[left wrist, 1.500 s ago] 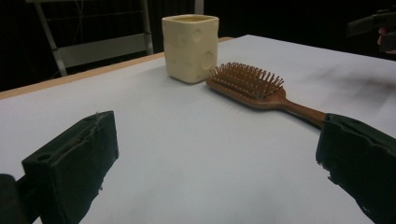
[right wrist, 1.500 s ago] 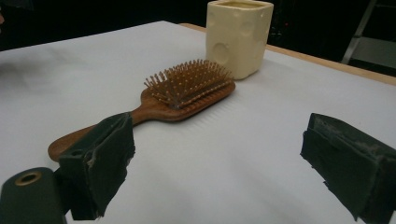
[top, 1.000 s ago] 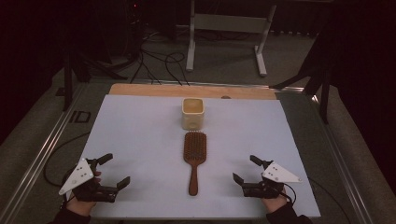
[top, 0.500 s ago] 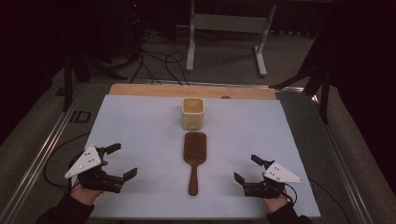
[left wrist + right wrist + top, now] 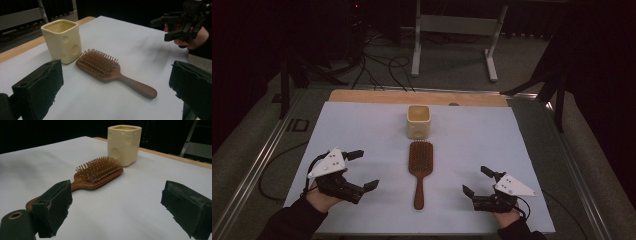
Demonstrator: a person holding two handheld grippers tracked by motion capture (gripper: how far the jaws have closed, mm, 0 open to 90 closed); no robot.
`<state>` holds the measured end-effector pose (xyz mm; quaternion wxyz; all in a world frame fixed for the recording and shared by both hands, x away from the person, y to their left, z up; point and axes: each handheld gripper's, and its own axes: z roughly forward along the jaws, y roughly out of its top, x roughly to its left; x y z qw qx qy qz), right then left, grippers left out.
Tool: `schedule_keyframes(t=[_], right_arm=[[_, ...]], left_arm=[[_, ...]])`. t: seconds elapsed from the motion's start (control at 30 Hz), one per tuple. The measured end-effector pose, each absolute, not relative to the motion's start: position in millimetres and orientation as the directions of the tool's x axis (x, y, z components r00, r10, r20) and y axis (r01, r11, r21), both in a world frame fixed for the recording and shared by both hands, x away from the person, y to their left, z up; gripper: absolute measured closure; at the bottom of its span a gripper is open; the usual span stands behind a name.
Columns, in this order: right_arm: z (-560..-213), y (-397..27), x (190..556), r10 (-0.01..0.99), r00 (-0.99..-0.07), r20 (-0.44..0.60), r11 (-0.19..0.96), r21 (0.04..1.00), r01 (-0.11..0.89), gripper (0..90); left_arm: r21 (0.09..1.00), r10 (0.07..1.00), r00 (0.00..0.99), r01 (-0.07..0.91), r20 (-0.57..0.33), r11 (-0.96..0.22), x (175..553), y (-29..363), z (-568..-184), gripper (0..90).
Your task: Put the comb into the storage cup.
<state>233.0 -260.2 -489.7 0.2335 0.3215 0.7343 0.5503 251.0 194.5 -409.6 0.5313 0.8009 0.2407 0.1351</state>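
A brown wooden hairbrush (image 5: 419,167) lies bristles up in the middle of the white sheet, its handle pointing toward me. Just beyond its head stands a cream square cup (image 5: 418,121) with round dimples. My left gripper (image 5: 366,170) hovers open to the left of the brush, jaws wide and empty. My right gripper (image 5: 475,181) rests open near the front edge, to the right of the handle. The left gripper view has the brush (image 5: 107,70) and cup (image 5: 62,40) between its jaws, with the right gripper (image 5: 182,22) beyond. The right gripper view faces the brush (image 5: 100,172) and cup (image 5: 124,143).
The white sheet (image 5: 362,125) covers the table, with a wooden strip (image 5: 362,96) along its far edge. Metal rails run down both table sides. A metal stand (image 5: 452,30) and cables (image 5: 382,65) sit on the floor beyond.
My left gripper has lifted and moved forward and right, closer to the brush. The right gripper has barely shifted. Brush and cup have not moved.
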Motion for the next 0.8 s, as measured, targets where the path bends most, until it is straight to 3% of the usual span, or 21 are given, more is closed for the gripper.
schedule_keyframes(t=[0.53, 0.8], right_arm=[[-490, -260, 233, 0.725, -0.689, 0.015, 0.185, 0.959, 0.216, 9.3], [-490, -260, 233, 0.722, -0.692, 0.017, 0.185, 0.959, 0.216, 9.3]], left_arm=[[0.887, 0.444, 0.895, 0.233, -0.036, -0.398, 259, 146, -406, 6.1], [0.863, 0.385, 0.921, 0.241, -0.059, -0.445, 264, 116, -419, 16.7]])
